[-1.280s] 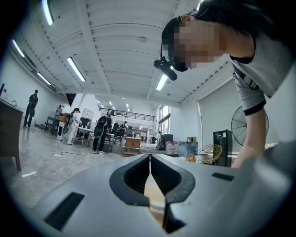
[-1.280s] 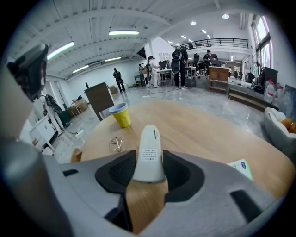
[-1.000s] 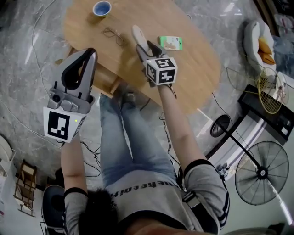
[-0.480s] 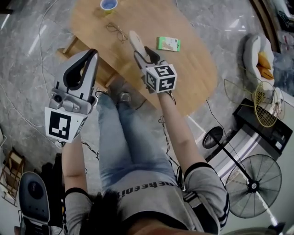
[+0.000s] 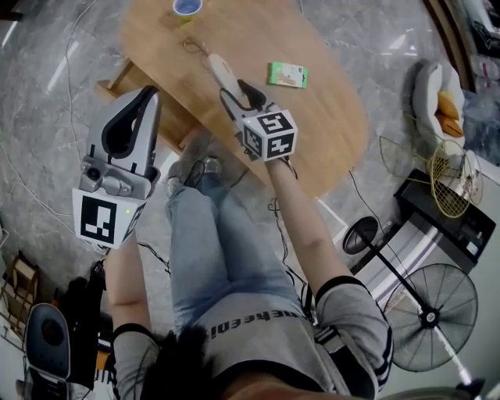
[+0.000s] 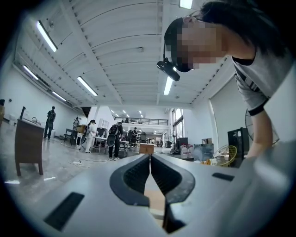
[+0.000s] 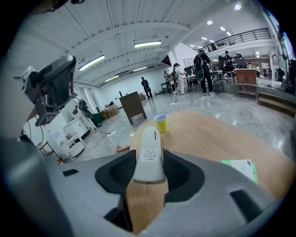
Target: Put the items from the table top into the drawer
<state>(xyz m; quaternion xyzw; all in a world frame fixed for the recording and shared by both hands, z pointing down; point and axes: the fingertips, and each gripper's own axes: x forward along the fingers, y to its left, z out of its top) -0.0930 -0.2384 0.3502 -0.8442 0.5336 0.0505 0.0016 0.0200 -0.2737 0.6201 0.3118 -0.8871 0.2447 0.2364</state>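
Observation:
My right gripper (image 5: 233,95) is shut on a long white handheld device (image 5: 218,69) and holds it in the air above the oval wooden table (image 5: 328,125). In the right gripper view the device (image 7: 149,155) lies between the jaws of that gripper (image 7: 149,172), label side up. On the table lie a green packet (image 5: 287,74), a pair of glasses (image 5: 192,44) partly hidden by the device, and a blue-lined cup (image 5: 187,6). My left gripper (image 5: 143,98) hovers left of the table, shut and empty; its jaws meet in the left gripper view (image 6: 150,162).
A wooden frame (image 5: 125,78) juts from under the table's left edge. The person's legs (image 5: 219,234) are below the grippers. A standing fan (image 5: 430,316), a cushioned chair (image 5: 437,86) and floor cables (image 5: 31,195) surround the table. A dark cabinet (image 7: 132,106) stands beyond.
My right gripper has carried the white device up and to the left in the head view, so its tip now covers the glasses. The left gripper has shifted slightly up and left.

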